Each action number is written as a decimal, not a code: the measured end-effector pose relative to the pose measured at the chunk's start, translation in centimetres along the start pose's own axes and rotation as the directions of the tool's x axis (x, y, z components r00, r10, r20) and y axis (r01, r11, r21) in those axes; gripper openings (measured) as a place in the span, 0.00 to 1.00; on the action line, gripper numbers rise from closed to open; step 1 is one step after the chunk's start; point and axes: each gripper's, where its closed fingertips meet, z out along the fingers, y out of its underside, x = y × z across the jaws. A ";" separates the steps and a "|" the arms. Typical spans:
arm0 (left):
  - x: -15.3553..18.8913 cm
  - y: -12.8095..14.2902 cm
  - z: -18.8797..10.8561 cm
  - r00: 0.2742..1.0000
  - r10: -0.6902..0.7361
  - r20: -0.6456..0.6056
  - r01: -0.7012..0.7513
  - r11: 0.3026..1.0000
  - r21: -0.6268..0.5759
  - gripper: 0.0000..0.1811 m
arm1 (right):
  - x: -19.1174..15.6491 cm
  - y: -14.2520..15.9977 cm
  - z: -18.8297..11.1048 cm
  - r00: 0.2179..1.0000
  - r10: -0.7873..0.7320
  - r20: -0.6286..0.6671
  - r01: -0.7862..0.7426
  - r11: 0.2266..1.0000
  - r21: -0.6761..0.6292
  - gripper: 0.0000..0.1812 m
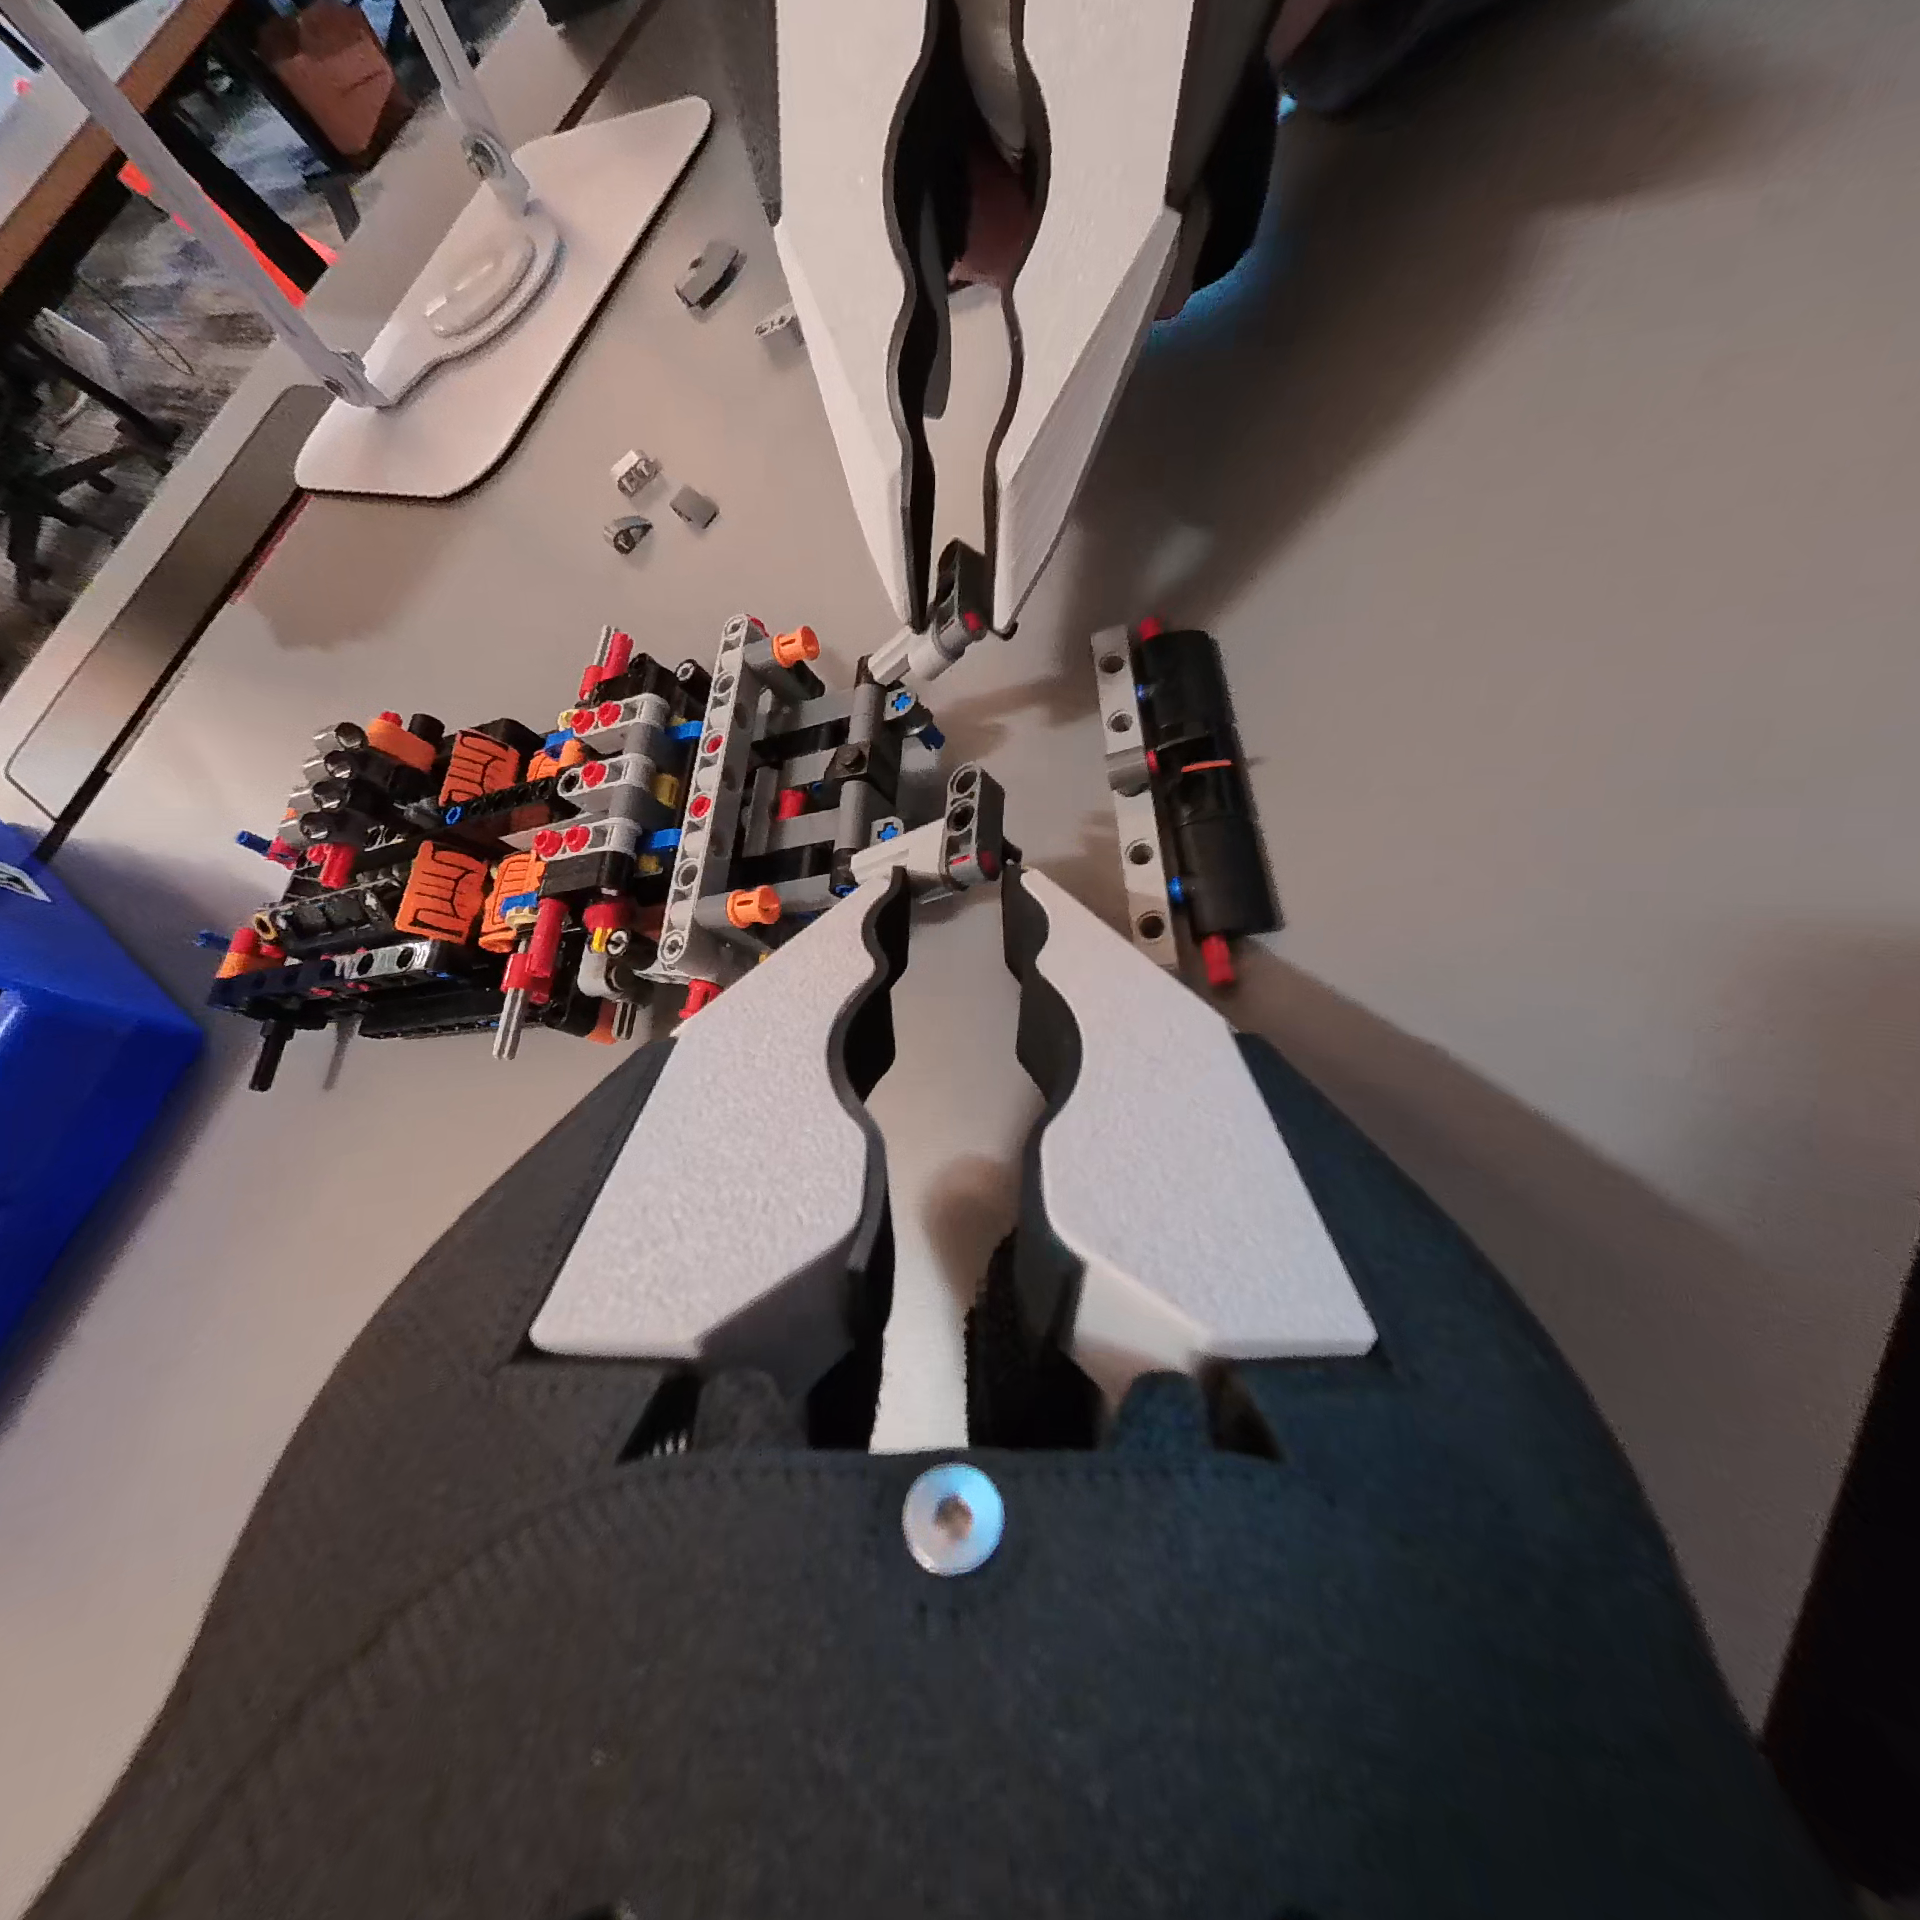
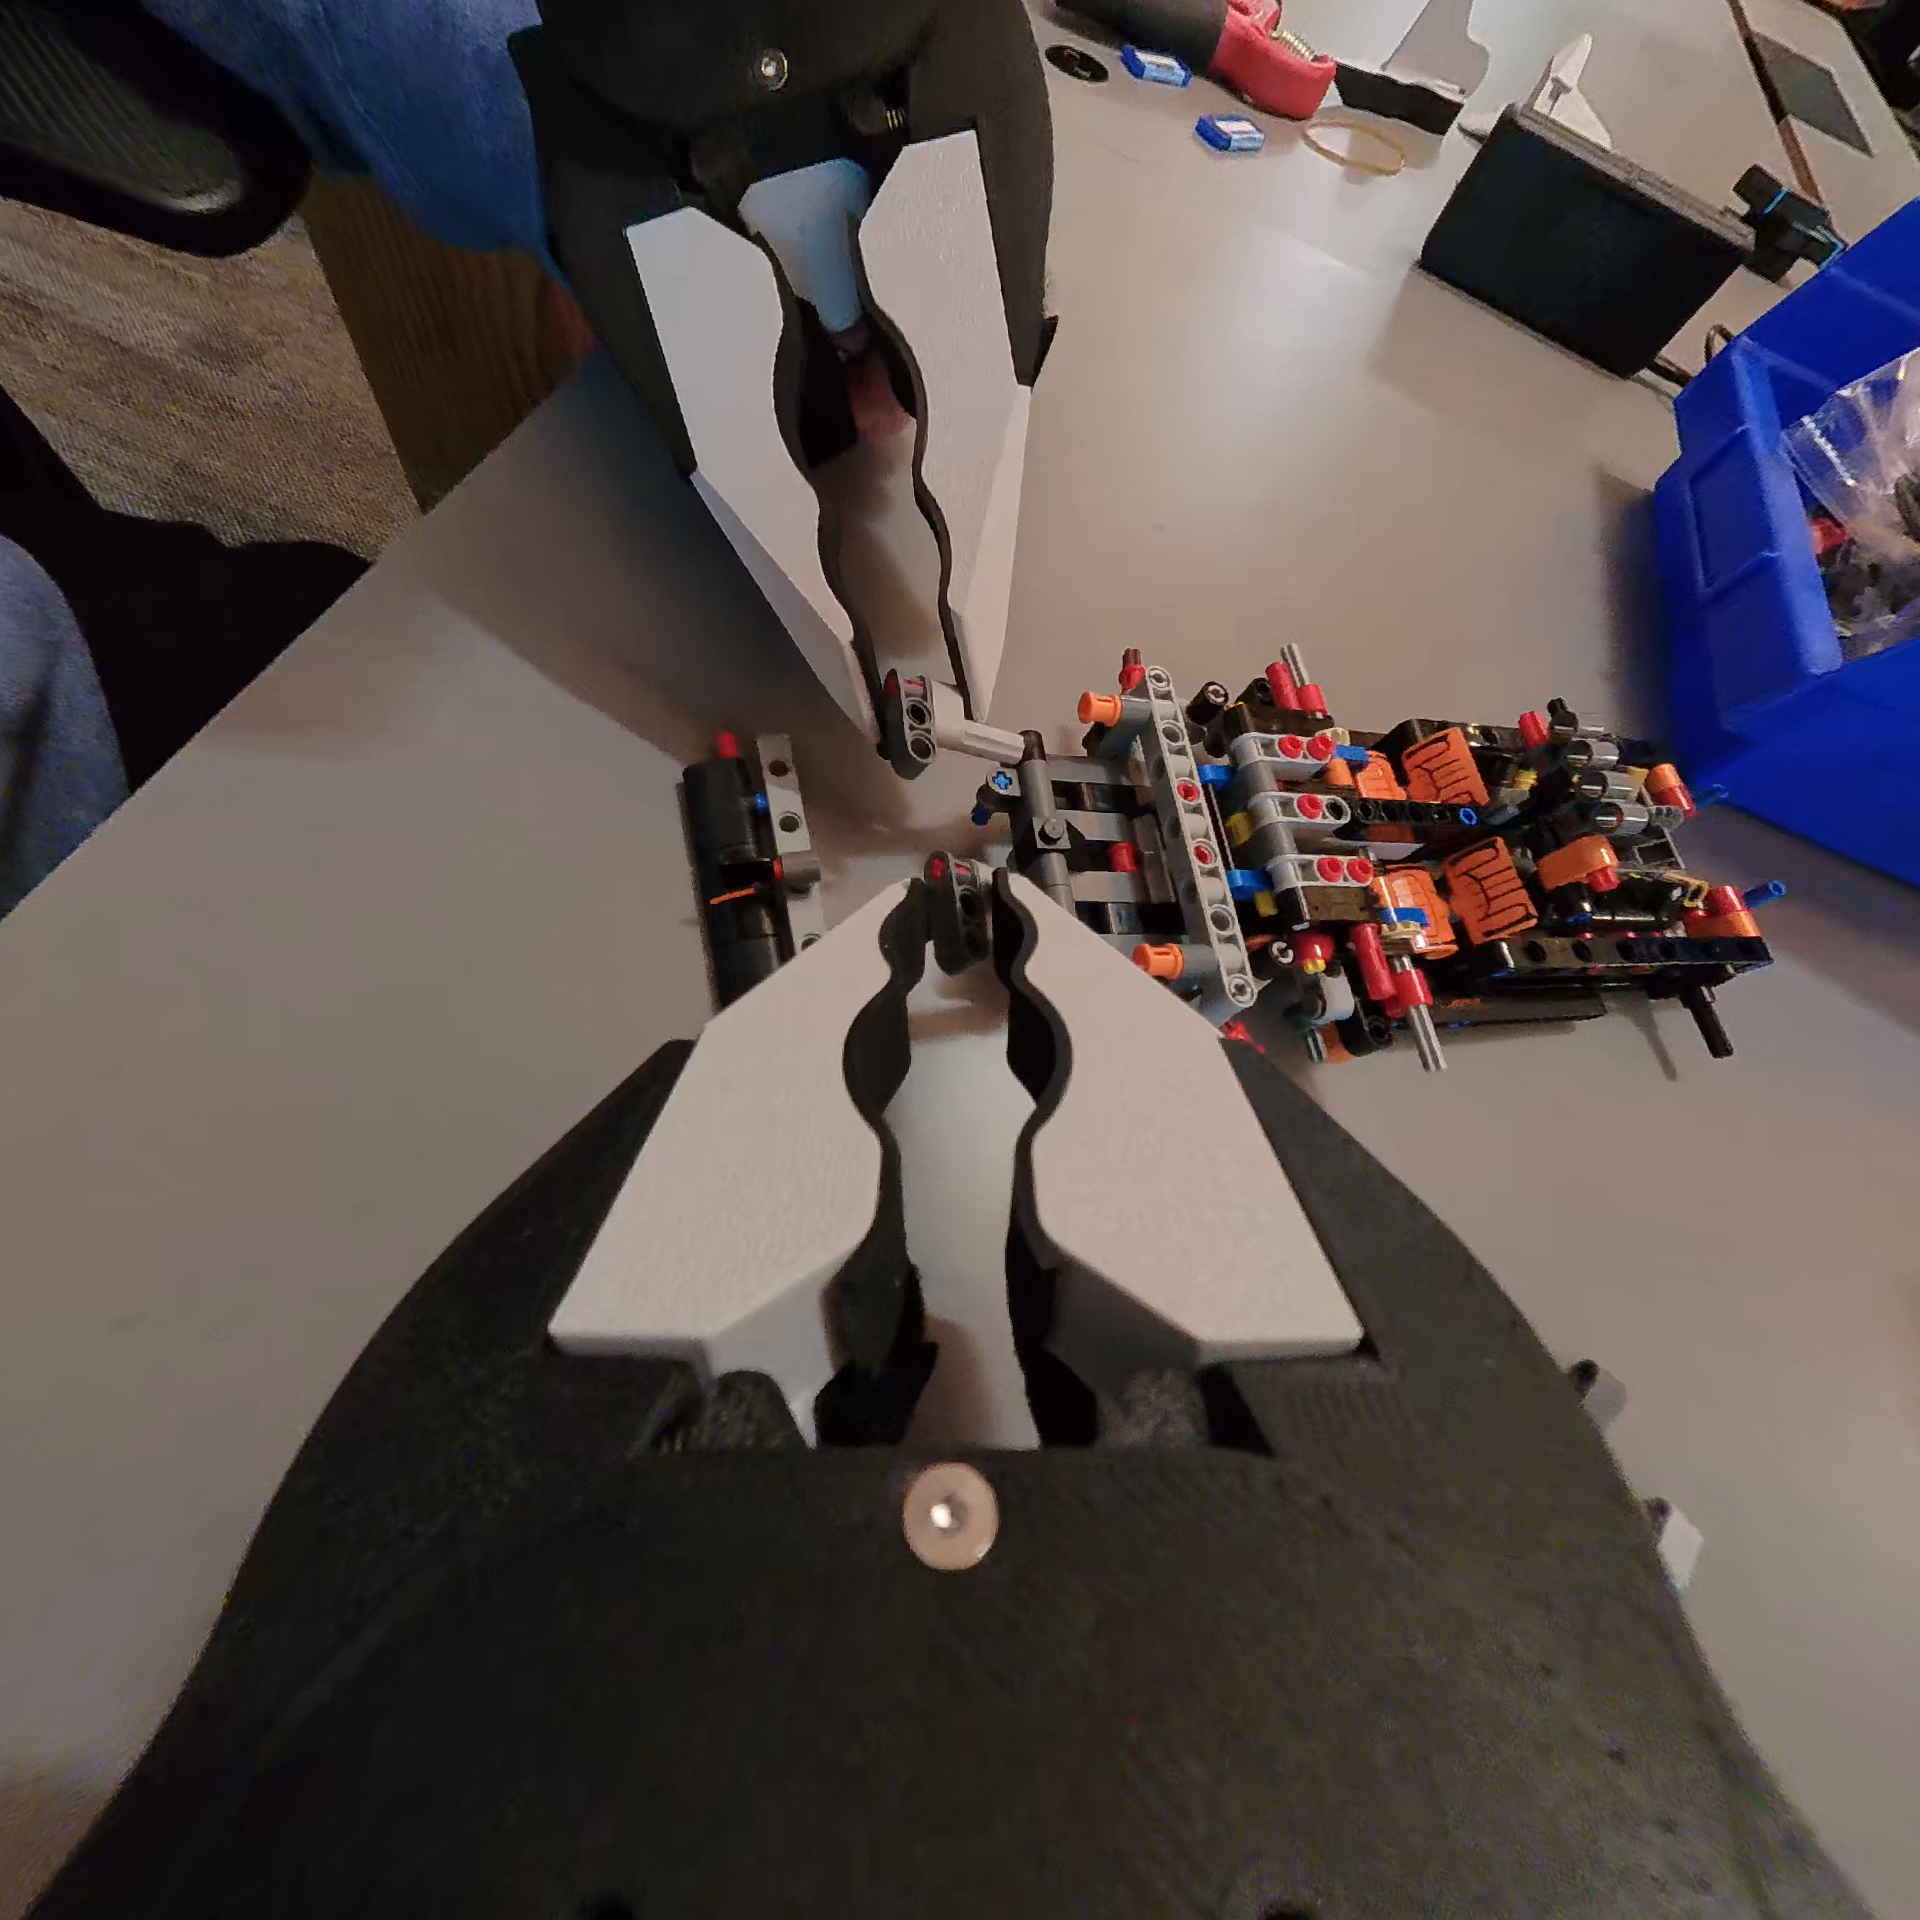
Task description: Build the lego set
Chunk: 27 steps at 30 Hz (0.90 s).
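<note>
Grey and black, the small link arms at the near end of the lego chassis (image 1: 582,842) are what both tools are pinching: the left tool (image 1: 951,883) is sitting with its jaws nearly together, clamped on the two-hole link end (image 1: 971,826), and the right tool (image 1: 961,613) is coming in from the opposite side, likewise clamped on the matching link end (image 1: 956,608) across the frame. In the right wrist view the same pair is showing mirrored, the right tool (image 2: 956,904) gripping its link (image 2: 961,899) and the left tool (image 2: 920,722) holding the other (image 2: 914,717). Just ahead of both tips, on the side away from the chassis, the separate black-and-grey module (image 1: 1184,800) is lying flat on the bench (image 1: 1507,623), apart from the build and touching neither tool. Its long axis is running crosswise to the chassis, roughly along the line joining the two tools, so its row of holes is facing the link ends. The chassis itself is stretching lengthwise away from that gap. Both tools are looking about equally near the module; I would judge the coming move hinges on bringing the module and the chassis end together squarely.
</note>
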 end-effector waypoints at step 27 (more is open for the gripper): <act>4.0 -1.2 -2.1 0.999 -0.038 -0.038 0.037 0.999 -0.021 0.08 | -4.1 -1.7 -0.8 0.992 0.082 0.095 -0.088 0.994 0.069 0.04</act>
